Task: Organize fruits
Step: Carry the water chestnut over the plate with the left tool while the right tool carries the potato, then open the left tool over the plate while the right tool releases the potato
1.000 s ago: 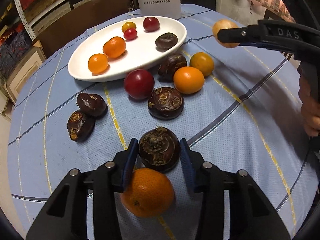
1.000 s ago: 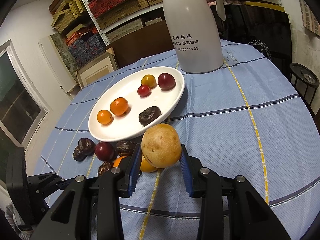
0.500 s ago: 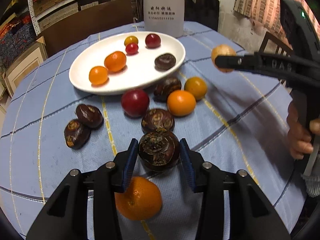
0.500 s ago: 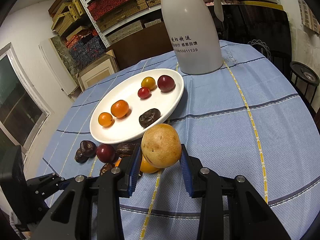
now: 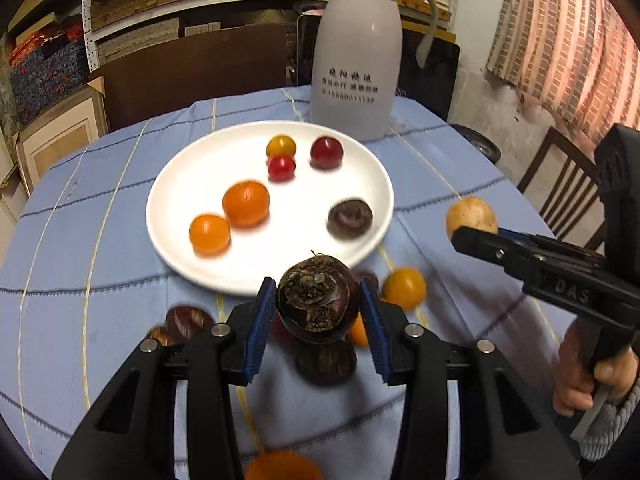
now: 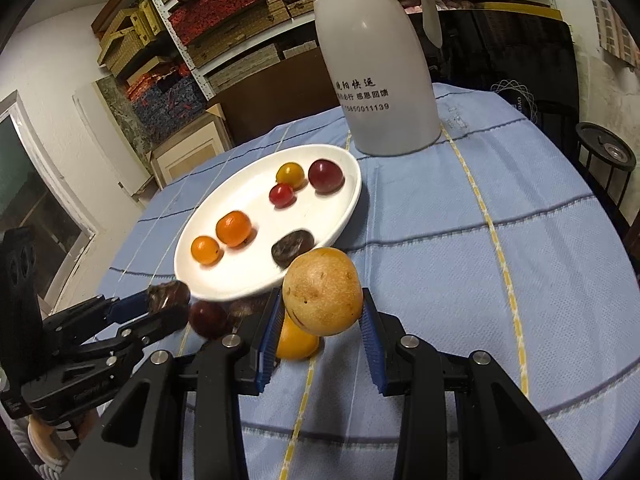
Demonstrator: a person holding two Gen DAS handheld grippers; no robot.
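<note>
My left gripper [image 5: 318,320] is shut on a dark brown water chestnut [image 5: 318,304] and holds it above the table, just short of the white plate [image 5: 180,184]. My right gripper [image 6: 320,328] is shut on a tan round fruit [image 6: 322,292], near the plate's front rim [image 6: 240,290]. The plate holds two oranges [image 5: 245,203], two cherry tomatoes, a dark red plum [image 5: 327,153] and a water chestnut [image 5: 350,218]. In the right wrist view the left gripper [image 6: 160,308] shows at the left with its chestnut.
A white thermos jug [image 5: 354,64] stands behind the plate on the blue checked cloth [image 6: 500,260]. Loose oranges [image 5: 404,288], a red plum [image 6: 208,318] and more chestnuts [image 5: 188,320] lie in front of the plate. A chair [image 5: 560,184] stands at the right.
My left gripper has lifted the water chestnut off the table and carried it forward toward the plate. My right gripper keeps the tan fruit and has moved slightly closer to the plate.
</note>
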